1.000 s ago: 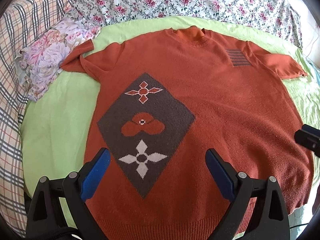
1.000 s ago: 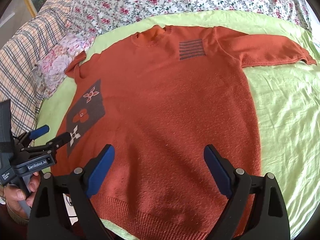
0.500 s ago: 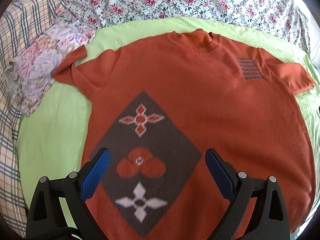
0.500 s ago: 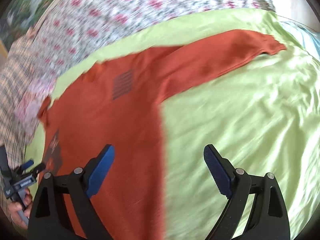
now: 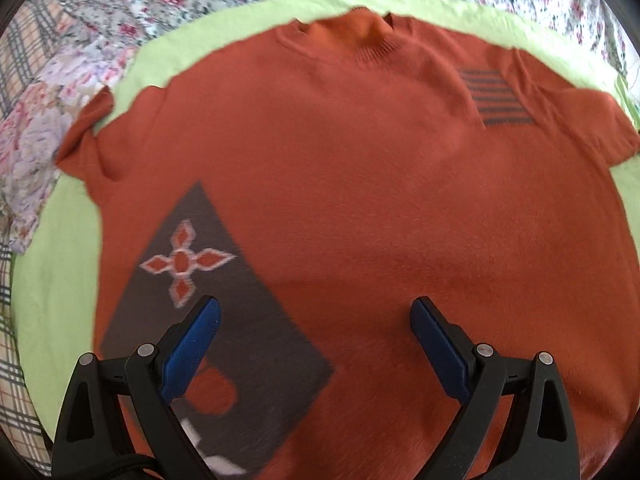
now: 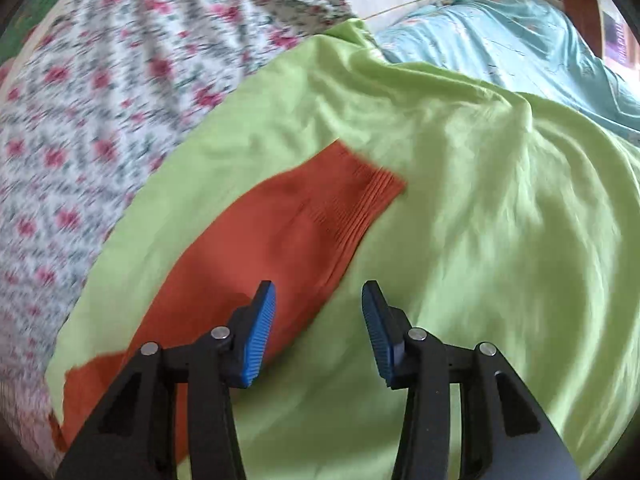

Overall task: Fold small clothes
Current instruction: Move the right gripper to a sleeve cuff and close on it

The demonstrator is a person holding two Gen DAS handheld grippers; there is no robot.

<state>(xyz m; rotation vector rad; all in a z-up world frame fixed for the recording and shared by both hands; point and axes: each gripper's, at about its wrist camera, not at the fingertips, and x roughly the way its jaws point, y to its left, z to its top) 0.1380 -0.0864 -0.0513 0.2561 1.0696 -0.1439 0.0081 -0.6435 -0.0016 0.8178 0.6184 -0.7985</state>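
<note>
An orange short-sleeved knit sweater [image 5: 360, 200] lies flat, front up, on a light green sheet [image 5: 60, 300]. It has a grey diamond patch [image 5: 224, 320] with flower motifs and a small striped patch [image 5: 496, 98] on the chest. My left gripper [image 5: 316, 332] is open and empty above the middle of the sweater. In the right wrist view the sweater's right sleeve [image 6: 304, 240] stretches out, ribbed cuff [image 6: 360, 204] at the far end. My right gripper [image 6: 318, 320] is open, narrower than before, over the sleeve's lower edge.
A floral quilt [image 5: 200, 4] lies beyond the sheet. A pale flowered cloth [image 5: 28, 152] and a plaid blanket [image 5: 16, 380] are at the left. A light blue quilt [image 6: 500, 40] lies at the far right, past the green sheet [image 6: 500, 220].
My left gripper moved forward over the sweater toward the collar. My right gripper swung right to the outstretched sleeve and its jaws narrowed.
</note>
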